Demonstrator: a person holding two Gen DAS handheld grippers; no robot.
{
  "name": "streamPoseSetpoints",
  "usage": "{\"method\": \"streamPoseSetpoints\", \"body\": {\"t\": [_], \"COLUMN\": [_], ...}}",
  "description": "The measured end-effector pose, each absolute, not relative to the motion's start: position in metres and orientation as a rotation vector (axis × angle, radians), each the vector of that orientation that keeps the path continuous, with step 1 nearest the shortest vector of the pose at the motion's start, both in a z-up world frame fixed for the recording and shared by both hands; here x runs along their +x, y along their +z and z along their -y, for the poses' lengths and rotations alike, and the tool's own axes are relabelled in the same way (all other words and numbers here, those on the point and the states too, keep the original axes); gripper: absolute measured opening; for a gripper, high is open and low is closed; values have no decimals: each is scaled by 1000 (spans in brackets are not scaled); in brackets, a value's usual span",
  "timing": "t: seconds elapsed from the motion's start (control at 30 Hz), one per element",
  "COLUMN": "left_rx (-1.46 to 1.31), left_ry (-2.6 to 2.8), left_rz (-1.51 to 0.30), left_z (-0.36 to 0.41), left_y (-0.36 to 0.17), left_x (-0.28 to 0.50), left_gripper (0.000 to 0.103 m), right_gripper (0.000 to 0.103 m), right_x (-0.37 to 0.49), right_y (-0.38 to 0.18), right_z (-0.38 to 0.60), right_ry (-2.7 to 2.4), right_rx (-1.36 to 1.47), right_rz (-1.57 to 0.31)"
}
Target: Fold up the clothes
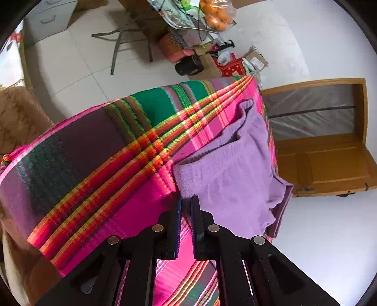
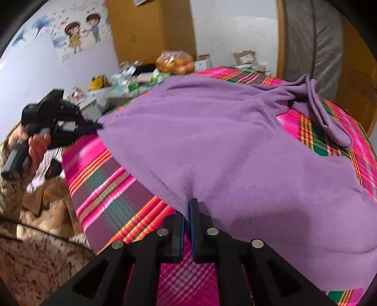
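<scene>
Your left tool (image 1: 187, 200) pinches the fuzzy purple fleece garment (image 1: 235, 169) by its edge. Right tool (image 2: 188, 207) is clamped on its hem too, over the striped pink cloth surface (image 2: 106, 188).

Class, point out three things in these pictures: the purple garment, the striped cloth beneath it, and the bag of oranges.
purple garment (image 2: 223, 141): right wrist view, middle of its fleece body.
striped cloth (image 1: 94, 164): left wrist view, bare red-and-yellow stripes.
bag of oranges (image 1: 218, 14): left wrist view, the fruit inside.

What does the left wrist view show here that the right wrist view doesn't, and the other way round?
Only the left wrist view shows the tiled floor and folding chair. Only the right wrist view shows the cartoon wall sticker, the person's hand and the left hand-held gripper from outside. Both show the purple garment, pinched at its edge by either gripper, the striped cloth and the bag of oranges.
</scene>
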State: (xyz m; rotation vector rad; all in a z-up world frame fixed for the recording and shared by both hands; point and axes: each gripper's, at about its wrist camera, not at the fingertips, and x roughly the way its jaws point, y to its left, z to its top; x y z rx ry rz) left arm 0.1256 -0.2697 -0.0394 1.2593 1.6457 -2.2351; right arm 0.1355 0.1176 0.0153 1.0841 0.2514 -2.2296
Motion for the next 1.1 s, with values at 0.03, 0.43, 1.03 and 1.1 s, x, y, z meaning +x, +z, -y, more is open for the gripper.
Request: {"method": "streamPoseSetpoints", "body": {"t": [0.03, 0.43, 1.03, 1.1], "left_rx": [1261, 1212, 1364, 1381], "left_ry": [-2240, -2448, -3039, -3093], "left_rz": [-1633, -1323, -672, -596], "left_z": [269, 253, 100, 79], "left_y": [-38, 21, 145, 152], "left_x": [127, 110, -32, -44], "left_gripper": [7, 22, 25, 29], "right_gripper": [7, 24, 44, 45], "right_x": [135, 102, 24, 11], "right_y": [16, 66, 229, 233], "right_z": [-118, -176, -305, -306], "right_ry": [-2216, -2346, -2871, -2914], "right_rx": [1089, 990, 580, 599], "right_rz": [-255, -196, 75, 32]}}
